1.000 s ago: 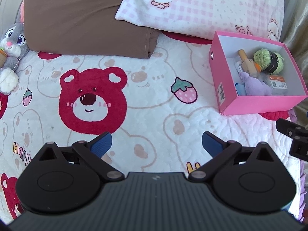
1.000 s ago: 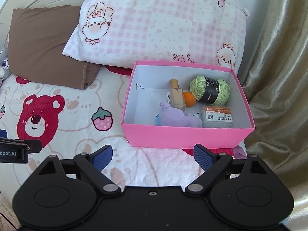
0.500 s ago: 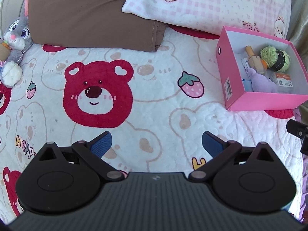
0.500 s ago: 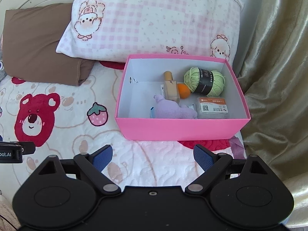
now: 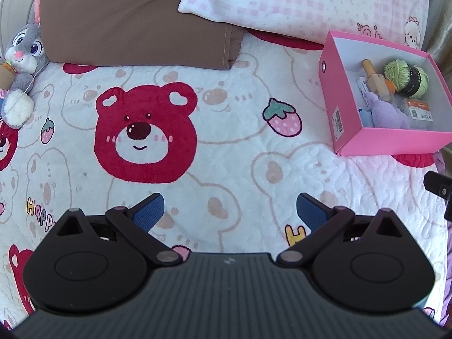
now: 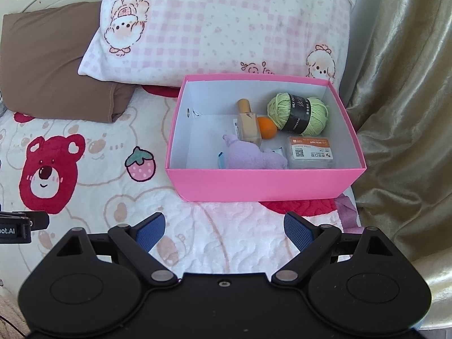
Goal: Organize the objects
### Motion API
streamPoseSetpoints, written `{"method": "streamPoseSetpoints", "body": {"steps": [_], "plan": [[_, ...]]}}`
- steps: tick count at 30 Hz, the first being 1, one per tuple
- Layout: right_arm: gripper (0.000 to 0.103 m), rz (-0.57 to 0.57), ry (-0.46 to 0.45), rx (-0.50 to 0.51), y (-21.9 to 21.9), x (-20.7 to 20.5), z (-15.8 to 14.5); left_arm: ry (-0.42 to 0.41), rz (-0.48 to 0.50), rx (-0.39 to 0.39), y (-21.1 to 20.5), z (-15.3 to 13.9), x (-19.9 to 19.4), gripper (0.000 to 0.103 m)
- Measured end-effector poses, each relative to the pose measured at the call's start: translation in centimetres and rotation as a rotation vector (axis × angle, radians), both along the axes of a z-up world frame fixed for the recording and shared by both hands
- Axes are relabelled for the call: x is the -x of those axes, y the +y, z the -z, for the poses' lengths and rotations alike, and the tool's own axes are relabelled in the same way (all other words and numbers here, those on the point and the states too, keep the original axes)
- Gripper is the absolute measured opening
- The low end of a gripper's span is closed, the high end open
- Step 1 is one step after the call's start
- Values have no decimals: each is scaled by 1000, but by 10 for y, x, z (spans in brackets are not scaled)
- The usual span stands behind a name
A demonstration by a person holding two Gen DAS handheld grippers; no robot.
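The bed (image 5: 231, 152) is carrying the pink box (image 6: 262, 180) at two o'clock, already holding yarn (image 6: 298, 113), a purple plush (image 6: 254, 156) and a bottle (image 6: 248, 124). Both the left hand-held gripper (image 5: 230, 212) and the right hand-held gripper (image 6: 224, 230) are hanging spread and empty; the bunny plush (image 5: 21, 65) is lying at ten o'clock, probably next, best pinched around its body.

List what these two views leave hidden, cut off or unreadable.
- Grey plush rabbit: left wrist view, frame edge crops its left side.
- Small blue item: right wrist view, mostly behind the purple plush toy.
- Clear packet's orange label: print too small.
- Pink cardboard box: near wall hides the floor behind it.
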State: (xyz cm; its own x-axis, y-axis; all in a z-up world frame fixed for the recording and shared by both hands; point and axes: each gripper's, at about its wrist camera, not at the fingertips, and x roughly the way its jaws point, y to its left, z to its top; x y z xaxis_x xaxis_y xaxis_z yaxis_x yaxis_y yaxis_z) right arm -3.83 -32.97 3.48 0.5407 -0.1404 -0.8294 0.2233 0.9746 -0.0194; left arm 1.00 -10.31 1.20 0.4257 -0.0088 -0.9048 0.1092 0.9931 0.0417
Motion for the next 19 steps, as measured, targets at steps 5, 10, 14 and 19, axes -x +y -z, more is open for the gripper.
{"method": "streamPoseSetpoints", "body": {"steps": [5, 10, 14, 19], "plan": [[93, -1, 0, 0, 0, 0, 0, 0, 0, 1, 0, -1, 0, 101], [93, -3, 0, 3, -1, 1, -1, -9, 0, -13, -1, -1, 0, 102], [93, -4, 3, 9, -2, 1, -1, -8, 5, -17, 1, -1, 0, 102], [93, -7, 9, 20, -2, 1, 0, -6, 9, -14, 2, -2, -1, 102]]}}
